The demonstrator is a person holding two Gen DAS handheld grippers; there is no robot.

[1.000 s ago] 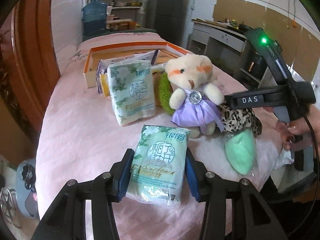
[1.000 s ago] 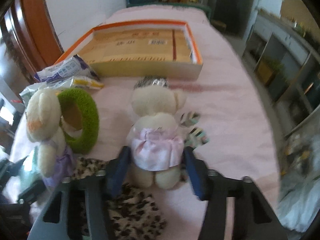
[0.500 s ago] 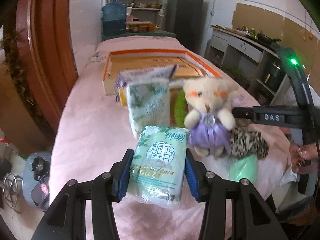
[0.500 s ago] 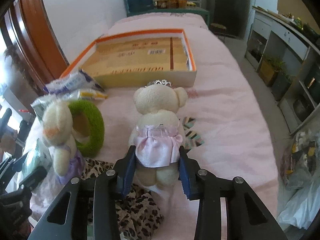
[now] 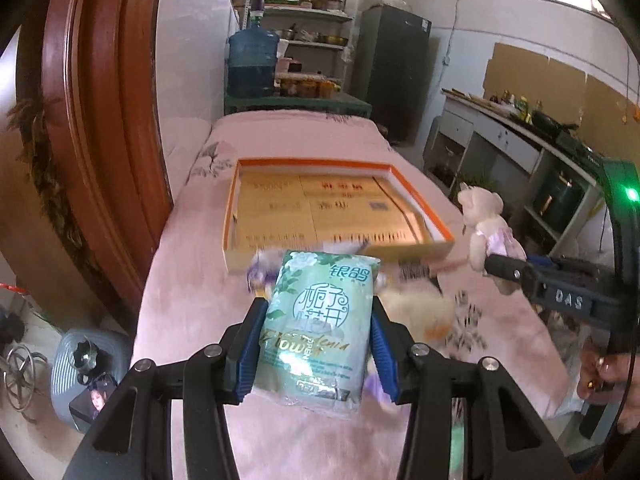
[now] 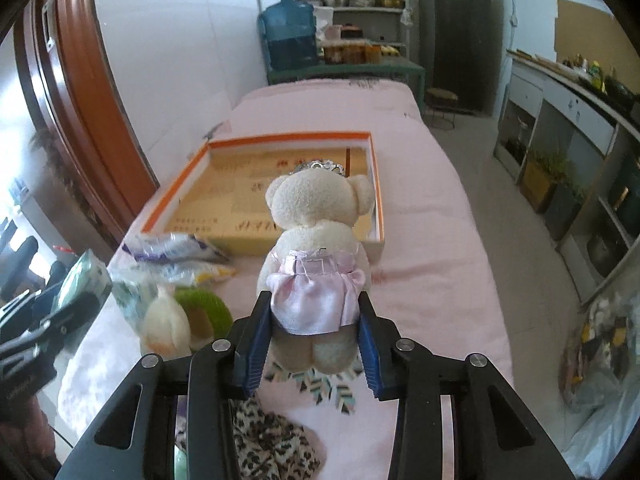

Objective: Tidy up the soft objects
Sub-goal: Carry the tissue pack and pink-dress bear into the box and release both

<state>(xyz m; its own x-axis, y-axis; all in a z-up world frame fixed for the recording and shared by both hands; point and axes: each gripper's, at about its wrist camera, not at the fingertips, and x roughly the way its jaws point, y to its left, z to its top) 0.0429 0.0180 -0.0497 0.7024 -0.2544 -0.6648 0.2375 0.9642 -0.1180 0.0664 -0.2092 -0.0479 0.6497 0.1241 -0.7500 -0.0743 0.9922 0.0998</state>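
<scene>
Left tongs [image 5: 316, 344] clamped on the green tissue pack [image 5: 320, 320], held up off the pink surface [image 5: 188, 280], in front of the near wall of the orange-rimmed box [image 5: 236, 216]; right tongs [image 6: 314, 344] clamped on the bear in the pink skirt [image 6: 316, 240] at skirt level, bear upright, also lifted, box [image 6: 180, 188] just beyond it; step in hand looks like carrying both into the box; do it well: keep squeeze steady since both things are squashy and can slip, clear the near wall before lowering, give pack and bear separate spots so the two tongs don't collide, release only once each rests on the box floor; other bear [image 6: 168, 324], green ring [image 6: 208, 308], leopard cloth [image 6: 272, 444] remain on the surface
</scene>
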